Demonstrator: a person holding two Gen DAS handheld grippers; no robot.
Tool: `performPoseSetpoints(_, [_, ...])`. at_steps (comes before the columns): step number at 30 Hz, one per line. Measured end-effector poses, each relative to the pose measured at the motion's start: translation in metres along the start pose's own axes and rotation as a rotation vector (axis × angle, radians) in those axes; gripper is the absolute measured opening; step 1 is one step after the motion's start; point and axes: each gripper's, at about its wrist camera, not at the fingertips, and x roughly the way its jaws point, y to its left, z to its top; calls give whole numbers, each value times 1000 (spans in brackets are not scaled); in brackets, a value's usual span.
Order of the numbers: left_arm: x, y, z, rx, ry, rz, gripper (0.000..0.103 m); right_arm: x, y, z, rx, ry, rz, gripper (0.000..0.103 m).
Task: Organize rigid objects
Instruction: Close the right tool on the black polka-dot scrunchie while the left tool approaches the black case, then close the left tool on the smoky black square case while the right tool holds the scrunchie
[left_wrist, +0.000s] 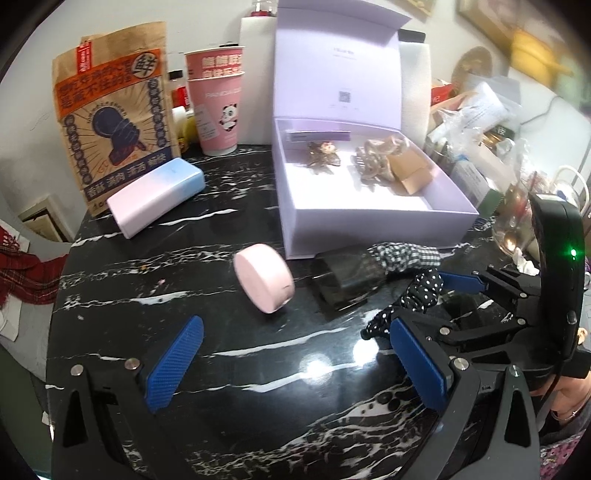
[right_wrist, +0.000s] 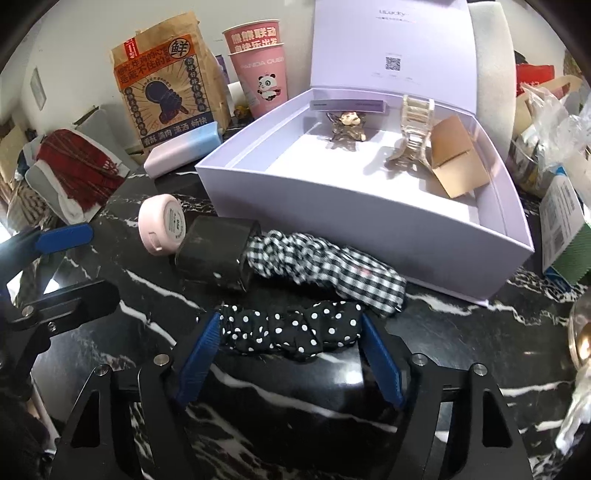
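Black marble-patterned table (left_wrist: 207, 369) with white veins carries the work area. Lavender box (right_wrist: 332, 206) sits open at the back, lid upright behind it. Inside the box: a small brown ornate clip (right_wrist: 345, 127) toward the rear left, a clear claw clip (right_wrist: 412, 129) to its right, and a tan folded card piece (right_wrist: 456, 162) touching the claw clip.

Right gripper (right_wrist: 290, 336): blue pads sit at either end of the polka-dot scrunchie (right_wrist: 291, 328), which lies on the table between them. Both pads appear to touch the fabric ends; a firm squeeze cannot be confirmed. No lift visible; scrunchie rests flat.

Gingham scrunchie (right_wrist: 332, 266) lies just behind the dotted one, in front of the box wall, one end tucked into a dark translucent case (right_wrist: 218, 254) lying on its side. Pink round tin (right_wrist: 160, 225) stands on edge, touching the case's left end.

Left gripper (left_wrist: 295, 365): jaws wide apart, nothing between them, held over bare table. The pink tin lies ahead of it, well clear of both pads.

Background, left rear: pink-to-blue gradient case (left_wrist: 157, 195) lying flat, printed paper bag (left_wrist: 114, 125) standing behind it, stacked pink cups (left_wrist: 218, 99) beside the bag. Clutter of bags and packets at far right, details unclear.
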Motion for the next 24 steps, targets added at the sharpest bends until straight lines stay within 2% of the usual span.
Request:
performPoseSetpoints(9, [13, -29, 6, 23, -20, -74, 103, -17, -28, -13, 48, 9, -30, 75])
performPoseSetpoints(11, [19, -39, 8, 37, -23, -70, 98, -22, -36, -16, 67, 8, -41, 75])
performPoseSetpoints(13, [24, -46, 10, 40, -21, -71, 86, -25, -43, -19, 83, 7, -47, 75])
performPoseSetpoints(17, [38, -48, 14, 10, 6, -70, 84, -30, -54, -24, 112, 1, -53, 75])
performPoseSetpoints(19, [44, -47, 16, -12, 19, -70, 74, -32, -57, -25, 122, -2, -52, 75])
performPoseSetpoints(22, [50, -45, 18, -40, 28, -73, 64, -33, -60, -26, 129, -6, -48, 75])
performPoseSetpoints(24, [54, -45, 19, -43, 38, -67, 63, -33, -62, -25, 132, -7, -45, 75])
